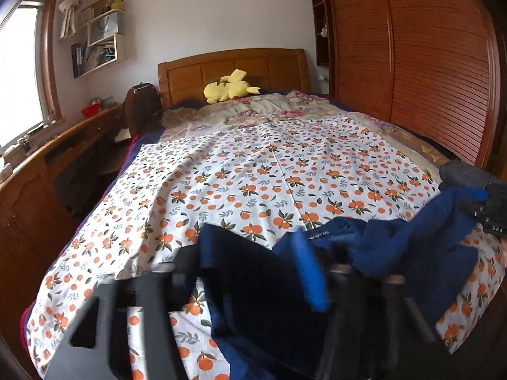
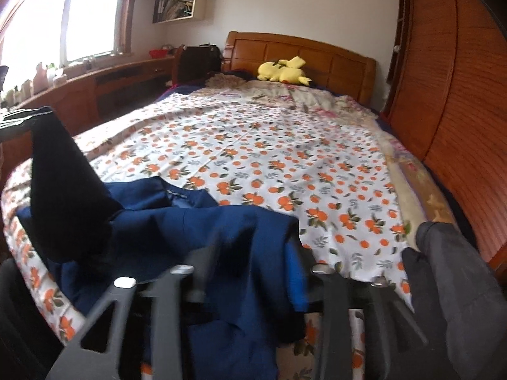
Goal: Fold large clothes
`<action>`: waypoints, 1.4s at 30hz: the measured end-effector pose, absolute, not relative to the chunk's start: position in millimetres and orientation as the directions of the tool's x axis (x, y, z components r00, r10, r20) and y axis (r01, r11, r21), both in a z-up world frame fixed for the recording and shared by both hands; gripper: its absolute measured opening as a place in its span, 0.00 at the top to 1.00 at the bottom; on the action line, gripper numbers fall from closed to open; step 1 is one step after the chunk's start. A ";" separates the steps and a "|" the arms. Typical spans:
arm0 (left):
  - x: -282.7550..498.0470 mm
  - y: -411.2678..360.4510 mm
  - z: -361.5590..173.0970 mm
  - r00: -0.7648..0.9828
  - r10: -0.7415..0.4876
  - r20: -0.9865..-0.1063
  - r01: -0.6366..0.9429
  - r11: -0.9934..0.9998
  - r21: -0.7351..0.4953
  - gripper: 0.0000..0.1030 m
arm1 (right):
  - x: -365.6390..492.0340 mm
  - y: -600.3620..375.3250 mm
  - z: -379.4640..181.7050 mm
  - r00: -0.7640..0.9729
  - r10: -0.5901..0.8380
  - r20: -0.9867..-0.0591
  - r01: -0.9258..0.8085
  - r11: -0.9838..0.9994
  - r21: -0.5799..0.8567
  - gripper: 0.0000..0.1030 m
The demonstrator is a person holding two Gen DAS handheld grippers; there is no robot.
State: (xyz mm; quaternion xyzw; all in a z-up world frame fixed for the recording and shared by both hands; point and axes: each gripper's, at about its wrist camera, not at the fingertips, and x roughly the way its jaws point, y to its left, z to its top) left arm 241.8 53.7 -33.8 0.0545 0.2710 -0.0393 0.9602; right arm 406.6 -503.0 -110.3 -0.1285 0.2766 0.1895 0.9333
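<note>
While I held both grippers low over the near end of the bed, this was what showed.

Writing: a small white mark on the neck label of the jacket, too blurred to read; white letters on the dark body of the right gripper at the edge of my left view, about "UAB", not sure.

Jacket: dark navy, large, crumpled in a heap on the near part of the sheet, collar and lining turned up, one part pulled up in a dark peak toward the left in my right view.

Left gripper: blurred; navy cloth lay between my fingers and a blue fold stood up there, so it seemed closed on the jacket.

Right gripper: also blurred; cloth lay over and between the fingers; I could not tell whether it pinched the cloth or stood apart.

Sheet: white with oranges and green leaves, spread flat over the bed.

Grey cloth: lay at the near right edge, just beside the jacket.

Plush: yellow, lying at the wooden headboard, well apart from the jacket.

Wardrobe: slatted wood, along the right of the bed.
</note>
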 end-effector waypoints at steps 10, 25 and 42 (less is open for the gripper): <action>201.9 47.1 -61.0 0.875 -0.095 -0.474 0.139 0.989 0.059 0.07 | 387.8 -506.6 -103.9 0.830 0.234 -0.507 -0.354 0.923 -0.154 0.49; 187.6 44.4 -106.4 0.869 -0.188 -0.457 0.205 0.979 -0.014 0.05 | 381.8 -407.6 -176.0 0.676 0.344 -0.652 -0.555 0.820 -0.143 0.49; 178.6 69.9 -120.6 0.862 -0.205 -0.463 0.210 0.977 -0.041 0.05 | 429.5 -395.4 -172.5 0.687 0.257 -0.679 -0.529 0.818 -0.225 0.97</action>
